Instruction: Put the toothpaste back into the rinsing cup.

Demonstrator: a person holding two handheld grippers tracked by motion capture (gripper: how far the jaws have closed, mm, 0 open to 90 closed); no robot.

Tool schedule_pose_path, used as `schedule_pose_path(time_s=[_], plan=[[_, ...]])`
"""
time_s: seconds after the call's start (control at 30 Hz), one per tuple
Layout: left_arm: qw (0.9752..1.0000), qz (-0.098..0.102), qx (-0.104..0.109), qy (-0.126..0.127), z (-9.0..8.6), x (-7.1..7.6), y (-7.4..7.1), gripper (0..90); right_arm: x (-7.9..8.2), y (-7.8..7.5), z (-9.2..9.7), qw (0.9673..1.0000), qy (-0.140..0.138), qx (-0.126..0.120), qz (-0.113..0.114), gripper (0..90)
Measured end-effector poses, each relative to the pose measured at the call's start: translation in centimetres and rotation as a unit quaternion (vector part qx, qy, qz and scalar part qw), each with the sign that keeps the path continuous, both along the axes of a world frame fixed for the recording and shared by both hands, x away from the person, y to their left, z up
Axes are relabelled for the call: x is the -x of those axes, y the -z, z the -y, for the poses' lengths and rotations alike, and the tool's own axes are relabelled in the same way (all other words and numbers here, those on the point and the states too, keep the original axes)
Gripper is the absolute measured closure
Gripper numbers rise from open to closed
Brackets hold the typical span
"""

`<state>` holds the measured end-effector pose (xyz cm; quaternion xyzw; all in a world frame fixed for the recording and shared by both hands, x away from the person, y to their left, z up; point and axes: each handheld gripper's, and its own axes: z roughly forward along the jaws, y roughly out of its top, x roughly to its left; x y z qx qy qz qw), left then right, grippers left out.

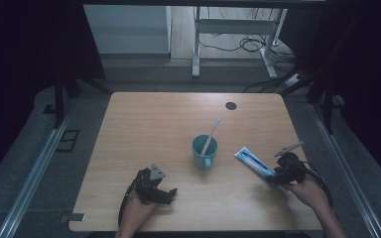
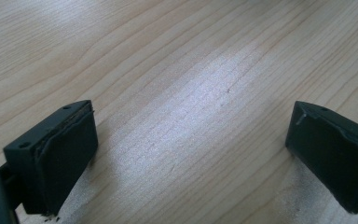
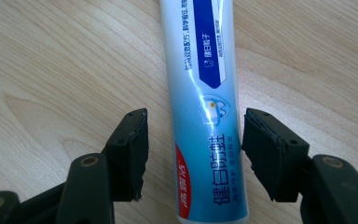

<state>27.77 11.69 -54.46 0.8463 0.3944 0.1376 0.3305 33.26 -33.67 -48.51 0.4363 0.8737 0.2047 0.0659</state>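
- A wooden tabletop (image 1: 144, 124) stands in a dim room, cables on the floor beyond it.
- A teal cup (image 1: 204, 153) sits mid-table with a toothbrush (image 1: 211, 134) leaning in it, bristles up.
- A toothpaste tube (image 3: 205, 93) lies flat at the near right, so it can be pinched across its width.
- The right gripper (image 3: 193, 154) straddles the tube, jaws open and apparently not yet touching it.
- The left gripper (image 2: 191, 154) rests wide open and empty at the near left, probably waiting.

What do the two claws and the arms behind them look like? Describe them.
Both claws are black. The left claw carries a grey three-cornered plate and has broad flat pads. The right claw shows brass-coloured pivot rivets, and a black cable trails from it. No sleeves are visible on the forearms.
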Motion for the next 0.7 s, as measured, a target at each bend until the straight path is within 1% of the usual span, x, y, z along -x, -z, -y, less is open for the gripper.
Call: schedule_pose_path(time_s=[0.17,0.4,0.7], plan=[[1.0,0.0,0.0,0.0,0.0,0.0,0.0,2.3,-0.6,0.0,-0.3,0.9999,-0.002,0.004,-0.01,40.9],[1.0,0.0,0.0,0.0,0.0,0.0,0.0,2.3,-1.4,-0.1,-1.0,0.9996,-0.01,0.018,-0.022,40.9],[1.0,0.0,0.0,0.0,0.0,0.0,0.0,2.3,-2.4,-0.2,-2.0,0.9983,-0.02,0.039,-0.038,41.1]])
